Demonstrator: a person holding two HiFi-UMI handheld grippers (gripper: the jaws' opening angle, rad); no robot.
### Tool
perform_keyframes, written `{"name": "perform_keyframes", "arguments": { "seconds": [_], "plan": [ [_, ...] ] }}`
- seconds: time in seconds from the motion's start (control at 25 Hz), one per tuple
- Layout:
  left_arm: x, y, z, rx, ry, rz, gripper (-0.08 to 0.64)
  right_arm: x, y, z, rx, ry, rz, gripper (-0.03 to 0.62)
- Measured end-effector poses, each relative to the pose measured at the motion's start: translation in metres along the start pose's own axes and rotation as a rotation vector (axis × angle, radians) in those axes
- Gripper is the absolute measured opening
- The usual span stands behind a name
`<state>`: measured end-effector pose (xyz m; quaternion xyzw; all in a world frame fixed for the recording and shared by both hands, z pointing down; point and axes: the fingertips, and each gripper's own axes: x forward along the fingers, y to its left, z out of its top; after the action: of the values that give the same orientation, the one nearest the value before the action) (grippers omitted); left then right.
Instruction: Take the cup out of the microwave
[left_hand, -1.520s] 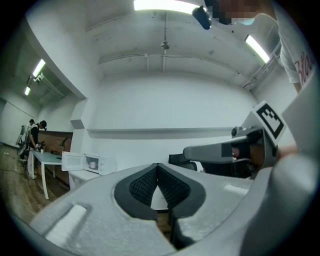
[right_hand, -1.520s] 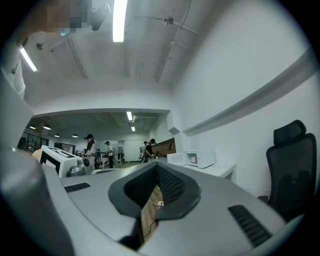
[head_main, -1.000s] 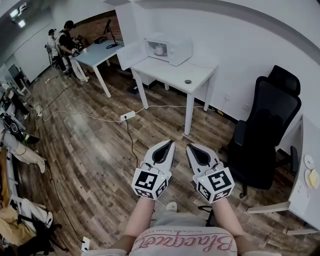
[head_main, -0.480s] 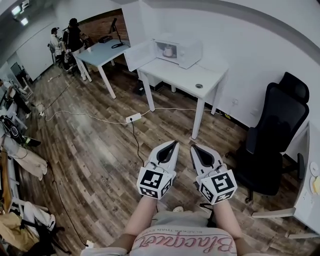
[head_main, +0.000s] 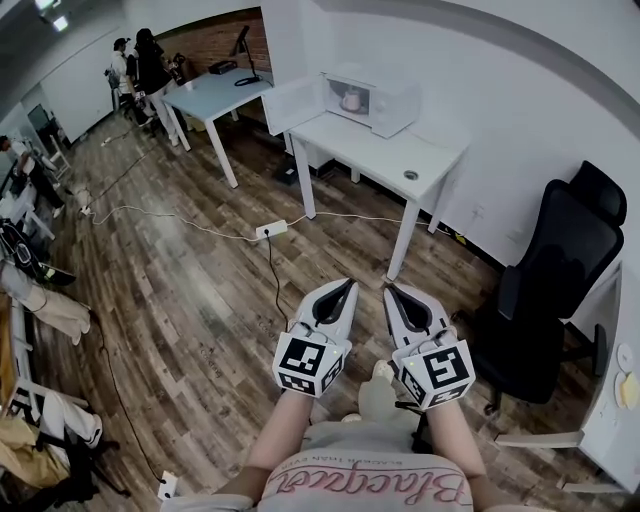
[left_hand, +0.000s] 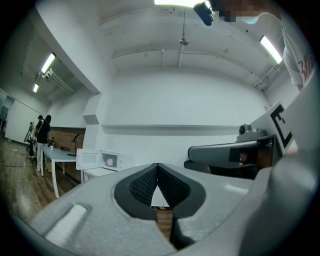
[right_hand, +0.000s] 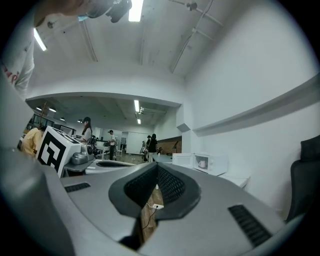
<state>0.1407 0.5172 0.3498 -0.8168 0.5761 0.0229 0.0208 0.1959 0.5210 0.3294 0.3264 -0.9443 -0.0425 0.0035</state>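
A: Step in hand?
B: Approach, I judge. Pinkish cup (head_main: 351, 99) sits inside the microwave (head_main: 388, 97), door (head_main: 292, 103) open, on the white table (head_main: 400, 160), well apart from both grippers.
A: Jaws?
B: Left gripper (head_main: 340, 290) and right gripper (head_main: 398, 297) both closed, empty. Next: get near, spread one, reach in.

Room bright, evenly lit, white walls (head_main: 520, 90) bouncing light. Source: ceiling tube lamps (left_hand: 49, 63), blown out in both gripper views. Soft sheen on wood floor (head_main: 170, 240); shadows faint, diffuse. Heavy fisheye bowing at edges; black vignette in gripper-view corners. Left gripper (left_hand: 158, 167) body near lens soft, slightly blurred; distance sharper.
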Motion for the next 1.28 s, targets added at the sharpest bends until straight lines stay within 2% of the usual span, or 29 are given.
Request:
{"name": "perform_keyframes", "arguments": {
  "seconds": [0.32,0.88,1.28],
  "plan": [
    [0.016,0.023,0.0,0.031,0.008,0.052,0.005,0.028,-0.009,-0.004,0.016,-0.004,0.035,0.011],
    [0.076,0.053,-0.007,0.066,0.015,0.049,0.005,0.085,-0.058,-0.013,0.039,-0.008,0.053,0.011],
    [0.132,0.084,-0.006,0.099,0.026,0.076,0.005,0.138,-0.102,-0.016,0.036,0.001,0.104,0.011]
  ]
}}
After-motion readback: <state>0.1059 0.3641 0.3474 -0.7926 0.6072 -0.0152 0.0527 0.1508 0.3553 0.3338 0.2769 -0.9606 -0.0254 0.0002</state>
